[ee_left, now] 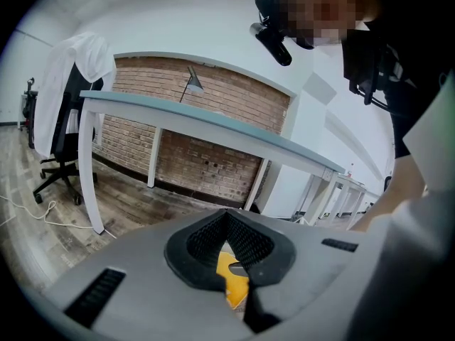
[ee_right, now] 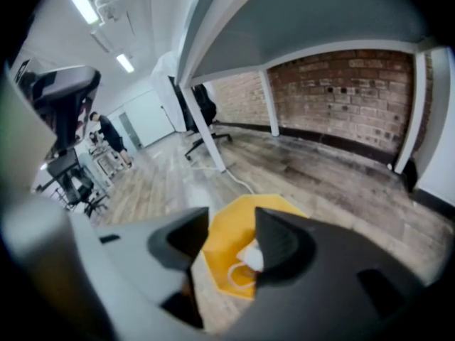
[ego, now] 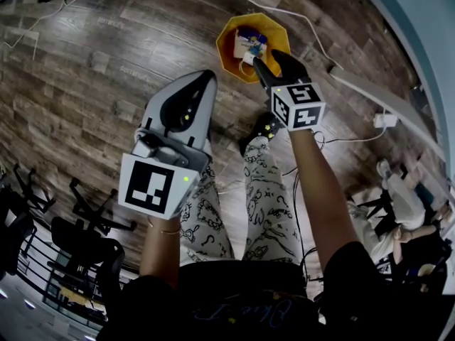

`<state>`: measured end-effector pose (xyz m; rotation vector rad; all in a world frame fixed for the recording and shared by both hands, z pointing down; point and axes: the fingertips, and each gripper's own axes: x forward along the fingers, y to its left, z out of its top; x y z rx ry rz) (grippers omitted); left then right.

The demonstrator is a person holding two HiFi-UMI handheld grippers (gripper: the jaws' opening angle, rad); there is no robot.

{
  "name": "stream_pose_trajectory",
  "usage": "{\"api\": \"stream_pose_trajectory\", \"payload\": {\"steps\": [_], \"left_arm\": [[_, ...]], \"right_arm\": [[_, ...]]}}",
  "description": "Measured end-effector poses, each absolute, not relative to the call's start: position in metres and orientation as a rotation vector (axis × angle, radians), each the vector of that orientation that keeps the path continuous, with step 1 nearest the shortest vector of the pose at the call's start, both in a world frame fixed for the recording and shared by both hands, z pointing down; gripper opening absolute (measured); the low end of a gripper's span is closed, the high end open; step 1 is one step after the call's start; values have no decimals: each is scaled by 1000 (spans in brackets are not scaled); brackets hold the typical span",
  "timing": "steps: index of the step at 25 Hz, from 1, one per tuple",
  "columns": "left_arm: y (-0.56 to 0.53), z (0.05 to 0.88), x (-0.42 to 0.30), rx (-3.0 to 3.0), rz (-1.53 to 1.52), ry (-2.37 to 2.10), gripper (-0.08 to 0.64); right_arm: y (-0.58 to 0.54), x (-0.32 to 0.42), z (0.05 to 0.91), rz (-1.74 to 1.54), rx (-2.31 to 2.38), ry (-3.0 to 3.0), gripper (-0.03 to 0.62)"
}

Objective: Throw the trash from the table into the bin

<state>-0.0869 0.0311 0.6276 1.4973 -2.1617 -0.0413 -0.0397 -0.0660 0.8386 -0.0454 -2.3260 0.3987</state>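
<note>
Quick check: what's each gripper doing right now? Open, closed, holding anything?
Left gripper: closed, nothing held.
Right gripper: open, empty, pointing at the yellow bin.

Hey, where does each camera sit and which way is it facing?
Head view: on the person's head, facing steeply down at the yellow bin; forearms, legs, left claw, right claw show.
Left gripper view: on the left claw, facing the table and brick wall; shut tips, person's upper body show.
Right gripper view: on the right claw, tilted down at the bin; open tips show.
Shared: head and right gripper views show the bin.
</note>
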Motion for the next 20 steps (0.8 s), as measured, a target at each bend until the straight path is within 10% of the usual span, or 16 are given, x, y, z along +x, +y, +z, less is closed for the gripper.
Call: {"api": "stream_pose_trajectory", "payload": {"steps": [8,12,20], "left_arm": [[30,627,-84,1507,-40,-2153,8],[28,624,-82,1511,-44,-2156,8],[27,618,-82,1519,-48,-2158,8]], "right_arm": [[-69,-38,830,404,-21,-2349,202],[-68,-37,821,423,-26,-2378,9],[-71,-34,797,438,0,-2430,8]]}}
